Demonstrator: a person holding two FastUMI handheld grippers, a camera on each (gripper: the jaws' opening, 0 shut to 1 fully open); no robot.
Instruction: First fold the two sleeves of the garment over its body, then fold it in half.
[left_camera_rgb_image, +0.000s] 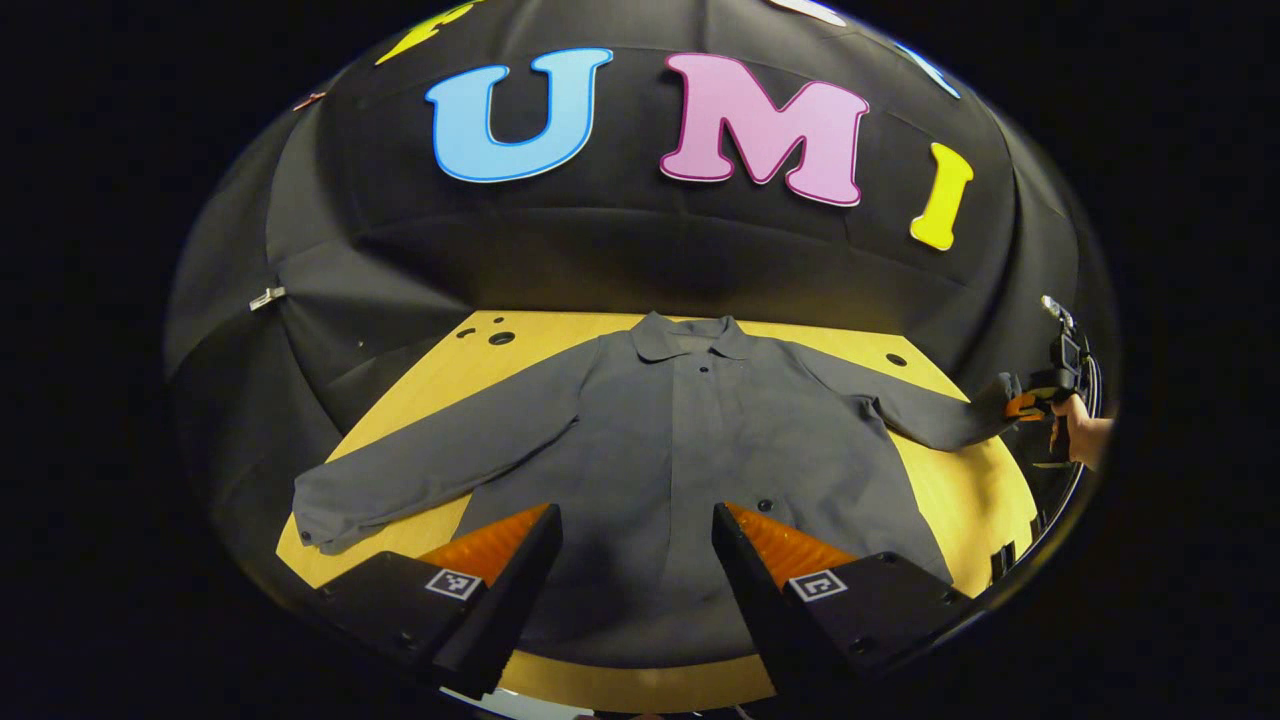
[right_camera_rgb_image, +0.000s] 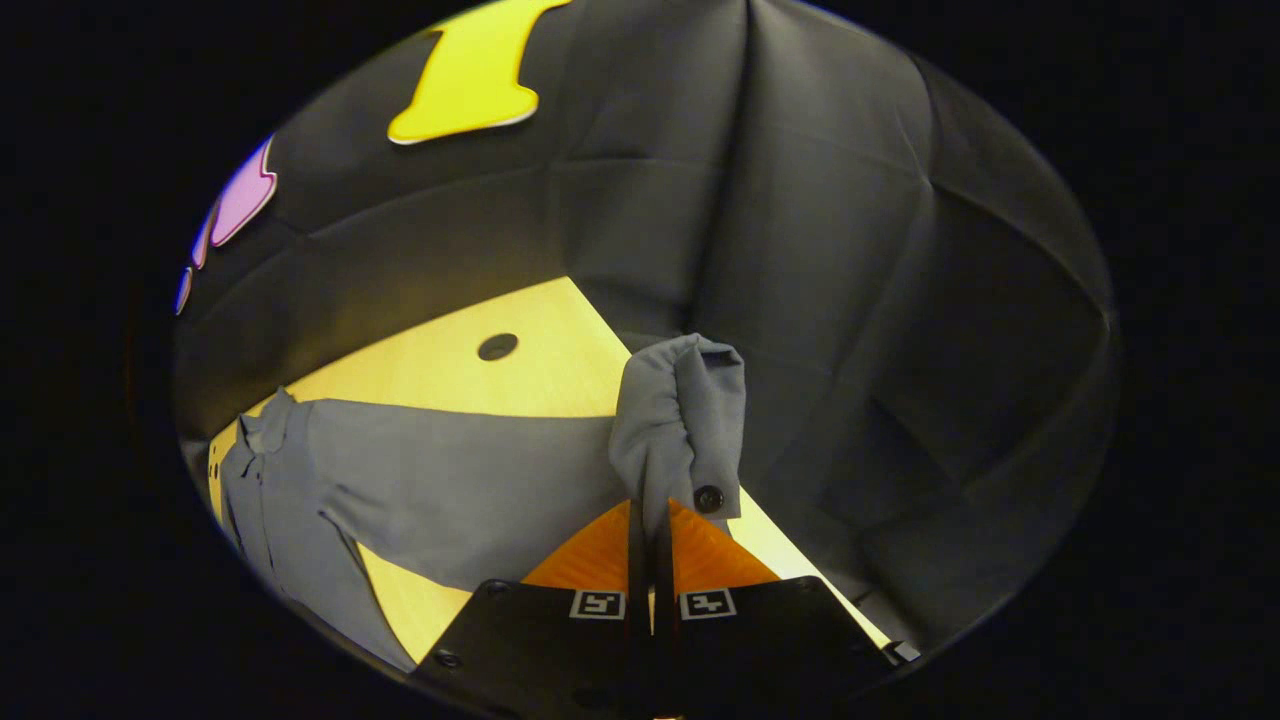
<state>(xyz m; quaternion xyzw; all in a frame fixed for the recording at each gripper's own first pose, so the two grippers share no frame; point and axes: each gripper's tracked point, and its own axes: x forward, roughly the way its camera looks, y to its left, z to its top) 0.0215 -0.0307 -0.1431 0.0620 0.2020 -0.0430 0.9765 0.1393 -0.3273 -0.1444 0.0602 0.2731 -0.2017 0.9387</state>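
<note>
1. In the left gripper view the left gripper (left_camera_rgb_image: 636, 560) hangs nearest the camera over the lower hem of the garment (left_camera_rgb_image: 690, 470), its two fingers spread wide apart with nothing between them.
2. The garment is a dark grey, long-sleeved shirt with a collar (left_camera_rgb_image: 692, 338) and a front placket of small dark buttons; it lies face up and flat on the yellow wooden bench (left_camera_rgb_image: 960, 490), hem toward the camera and collar toward the booth's wall.
3. Its body is smooth with only faint creases, and both sleeves are spread outward — neither is folded over the body.
4. The left sleeve (left_camera_rgb_image: 420, 470) runs down and outward across the bench, its cuff resting near the bench's edge.
5. The right sleeve (left_camera_rgb_image: 900, 405) stretches to the far right edge of the bench, where its end is raised off the wood by the right gripper (left_camera_rgb_image: 1025, 403), held by a hand (left_camera_rgb_image: 1080, 435).
6. In the right gripper view the right gripper (right_camera_rgb_image: 651, 530) is clamped tight on the cuff (right_camera_rgb_image: 685, 420) — the fabric bunches upright above the closed fingers, and a dark cuff button (right_camera_rgb_image: 709, 498) sits just beside them.
7. Beyond the cuff the sleeve lies flat across the bench toward the collar, with a round dark hole (right_camera_rgb_image: 497, 346) in the bench behind it.
</note>
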